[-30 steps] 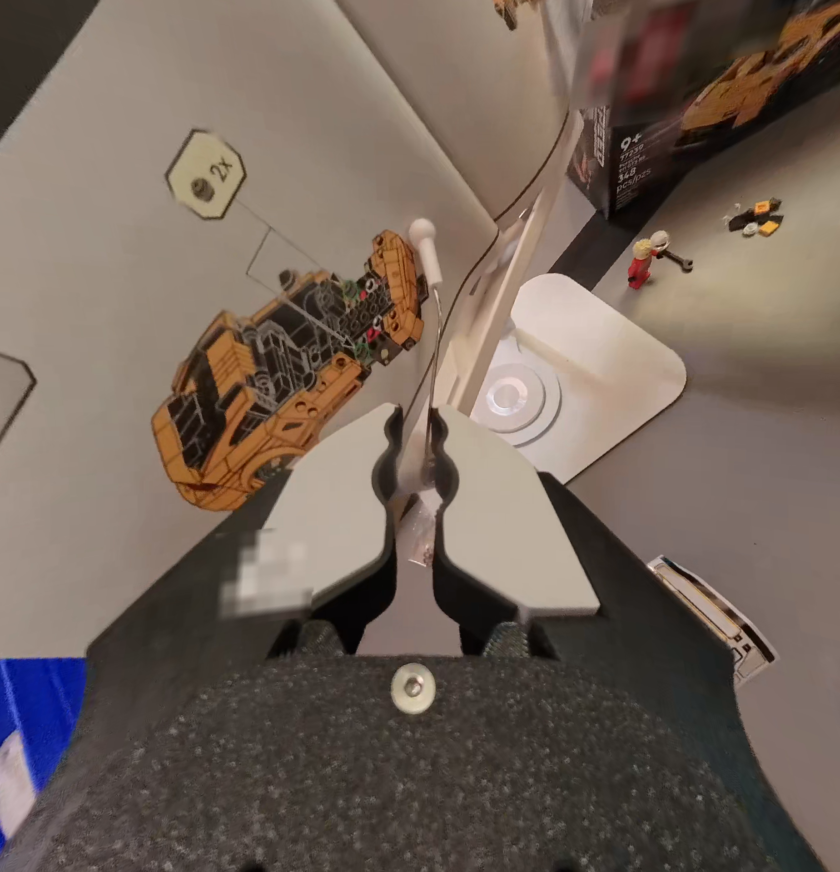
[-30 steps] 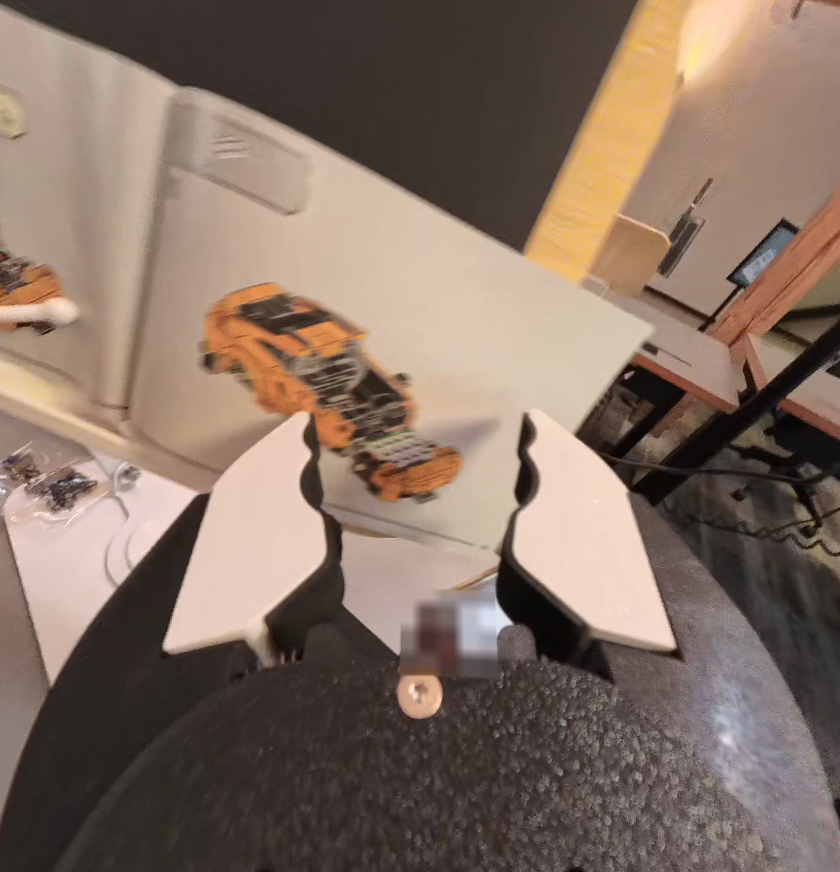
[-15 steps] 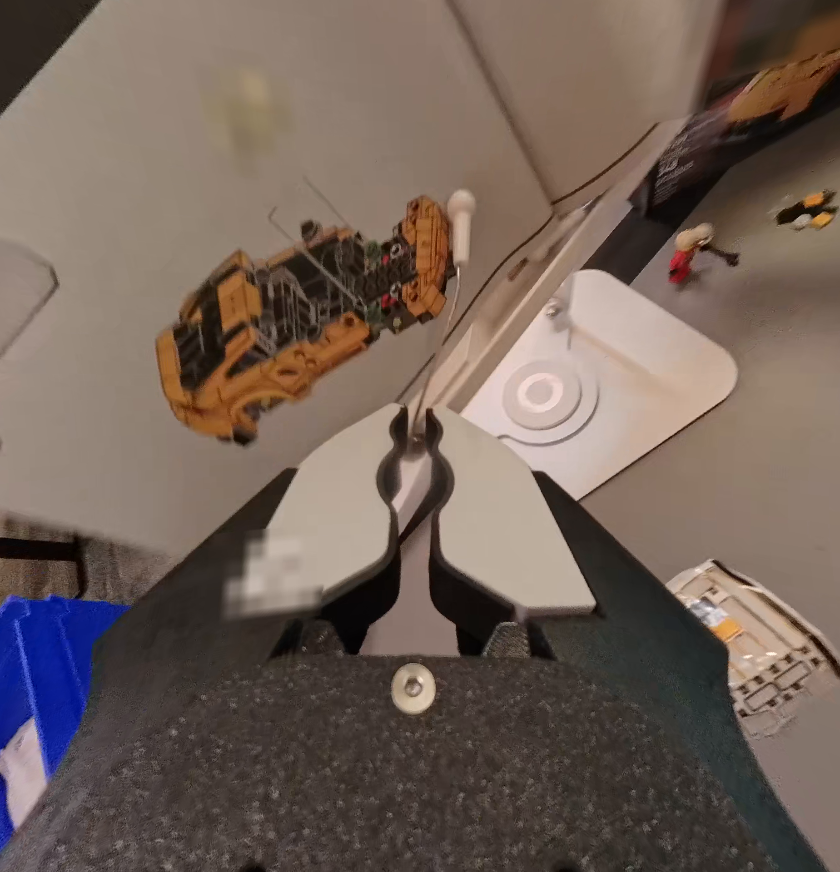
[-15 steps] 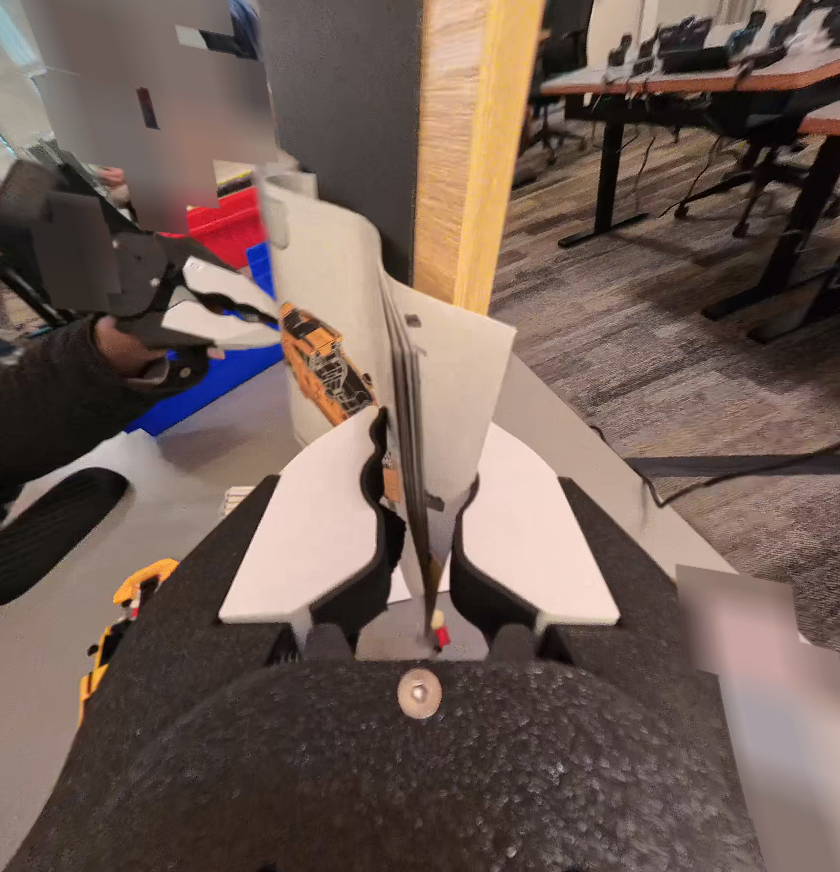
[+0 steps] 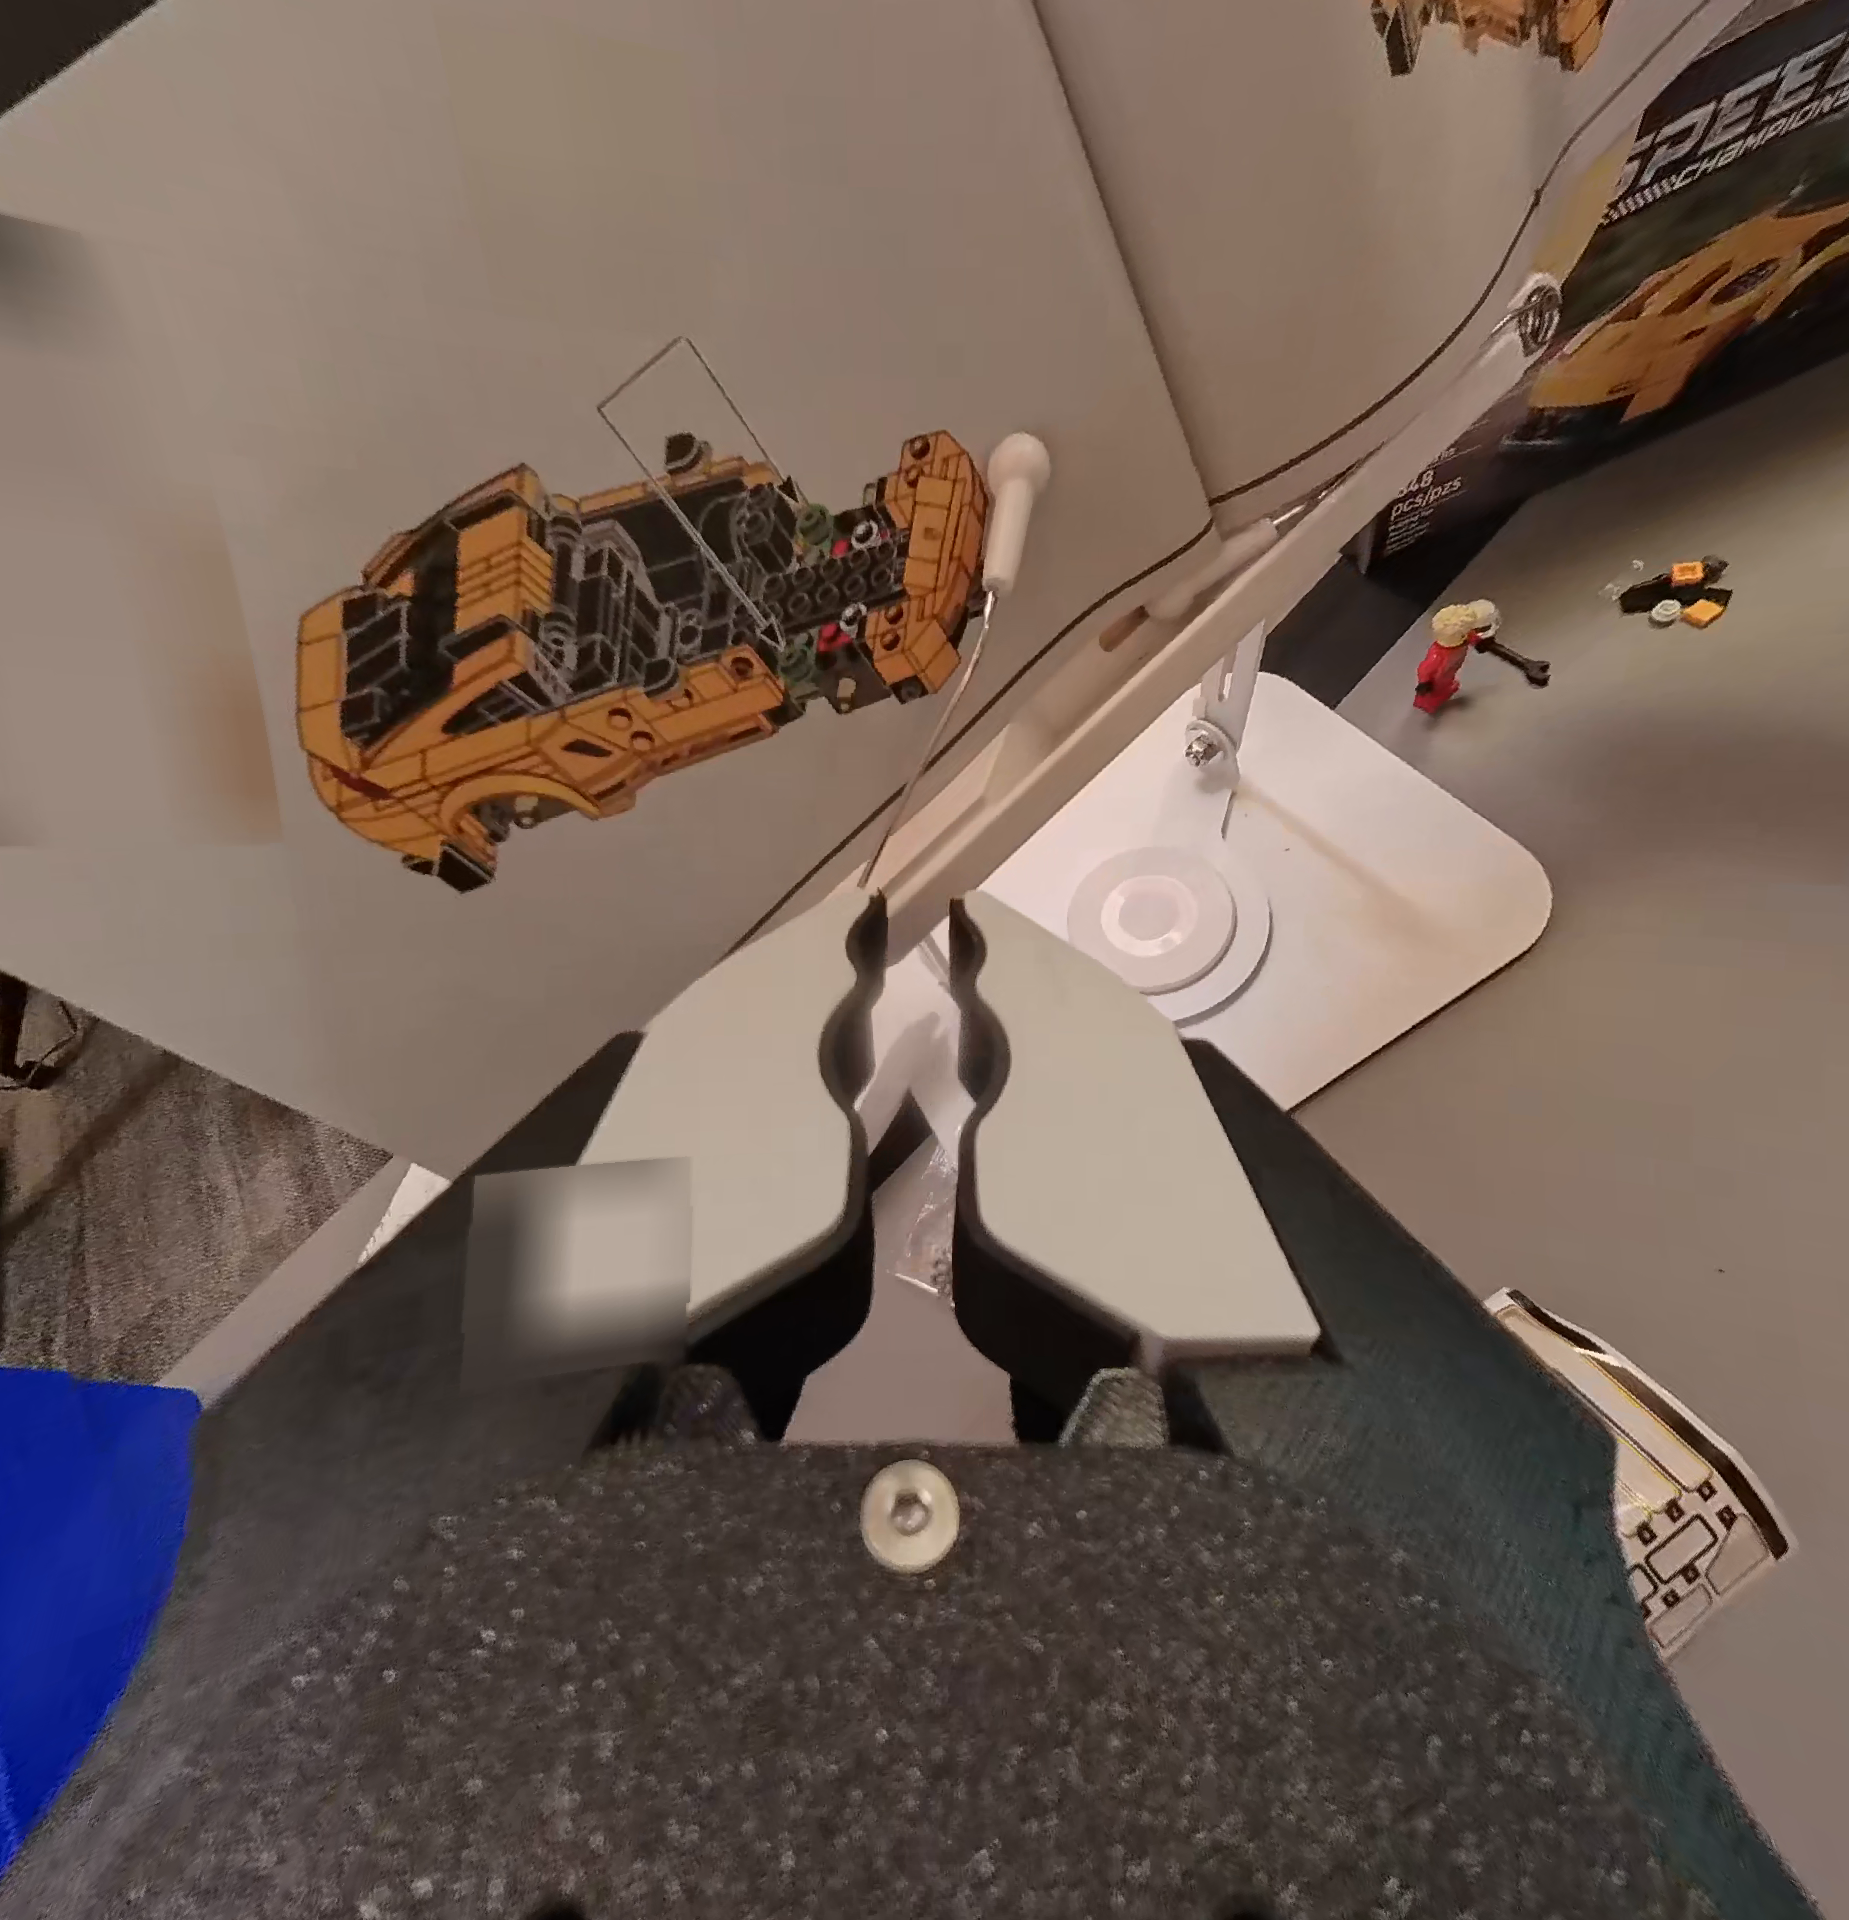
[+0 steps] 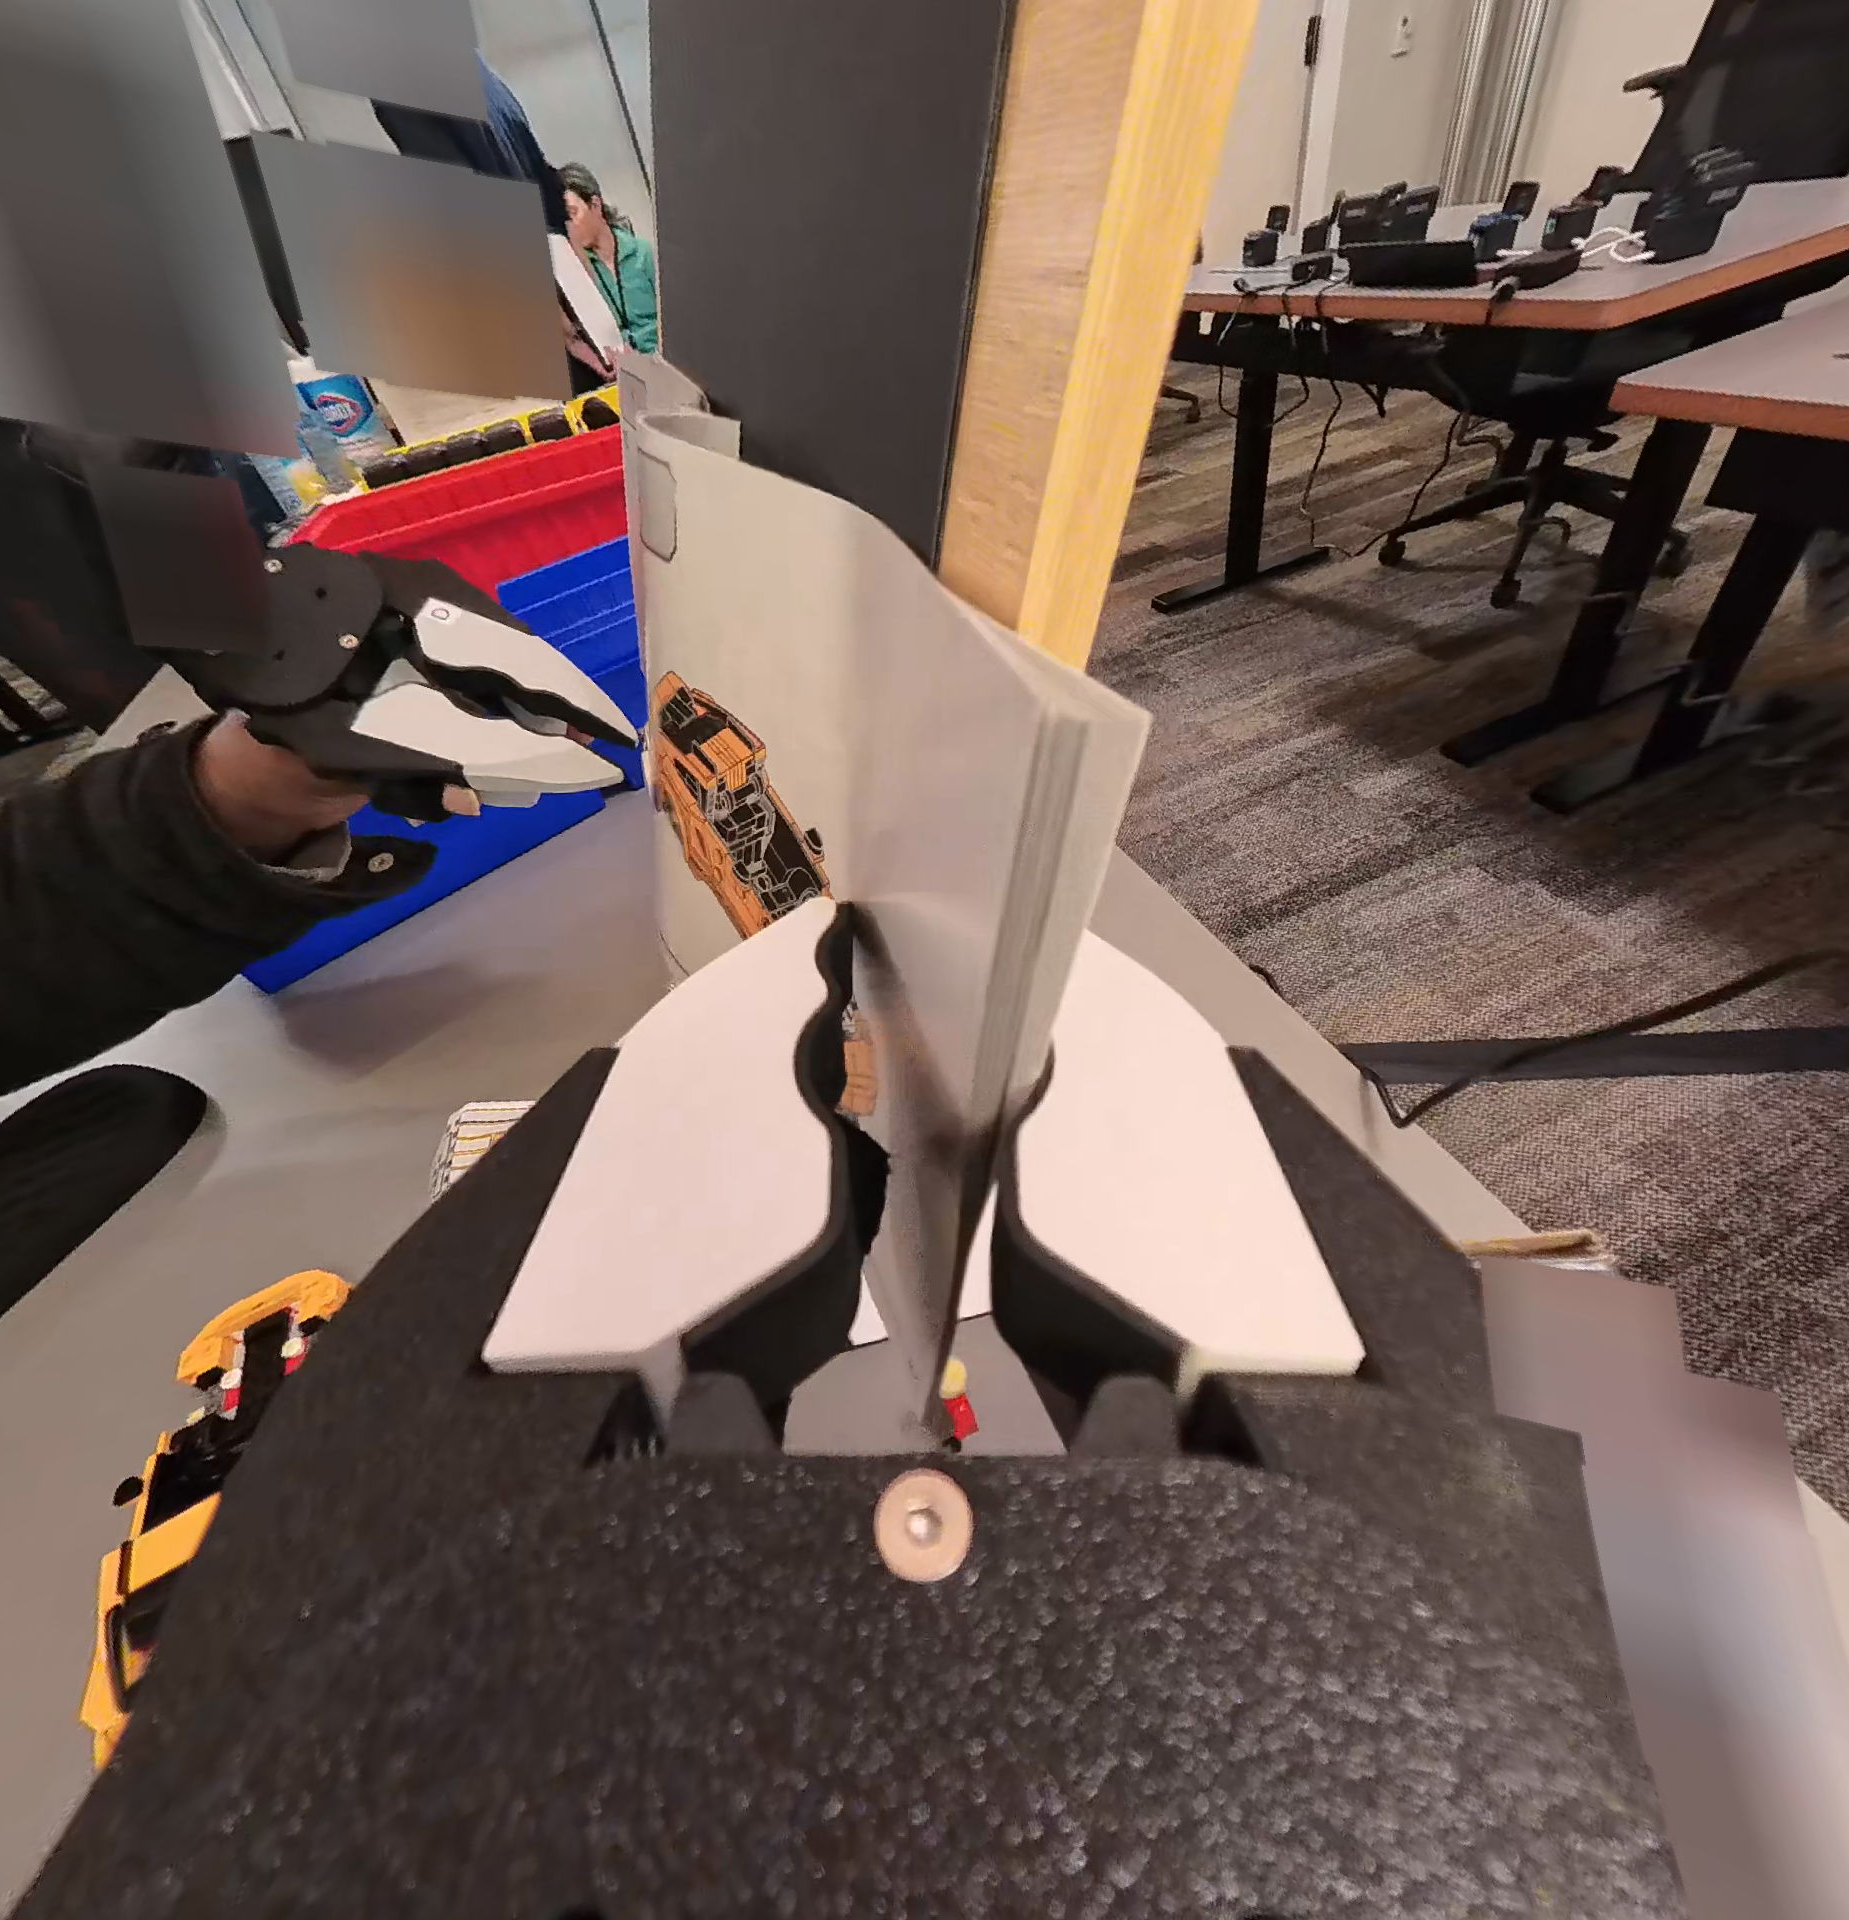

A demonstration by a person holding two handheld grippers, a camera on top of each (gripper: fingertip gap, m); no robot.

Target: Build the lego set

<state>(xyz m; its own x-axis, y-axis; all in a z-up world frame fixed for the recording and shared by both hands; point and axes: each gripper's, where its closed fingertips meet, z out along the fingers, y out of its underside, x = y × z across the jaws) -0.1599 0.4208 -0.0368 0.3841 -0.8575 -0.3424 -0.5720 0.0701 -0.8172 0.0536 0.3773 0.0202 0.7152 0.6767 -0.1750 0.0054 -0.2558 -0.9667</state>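
The instruction booklet (image 5: 608, 395) stands open on a white stand (image 5: 1367, 831), showing an orange car drawing. My left gripper (image 5: 915, 914) is nearly shut at the stand's left ledge end, around the lower end of the page-holder wire (image 5: 1013, 488); it also shows in the right wrist view (image 6: 619, 743). My right gripper (image 6: 941, 987) is closed on a bundle of the booklet's right-hand pages (image 6: 961, 748), which stand upright between its fingers. The partly built yellow car (image 6: 193, 1455) lies at the lower left.
The set's box (image 5: 1730, 260), a red minifigure (image 5: 1450, 655) and several loose pieces (image 5: 1678, 597) lie behind the stand. A sticker sheet (image 5: 1647, 1507) lies at the right, with blue (image 6: 577, 613) and red (image 6: 484, 509) bins beyond. The table edge drops to carpet on the right. The gap from one gripper's tips to the other's is roughly 25 cm. It is some 30 cm from my left tips to the partly built yellow car (image 6: 193, 1455).
My right gripper swung from facing the page, open, to the booklet's edge and closed on the pages. My left gripper stayed at the ledge end.
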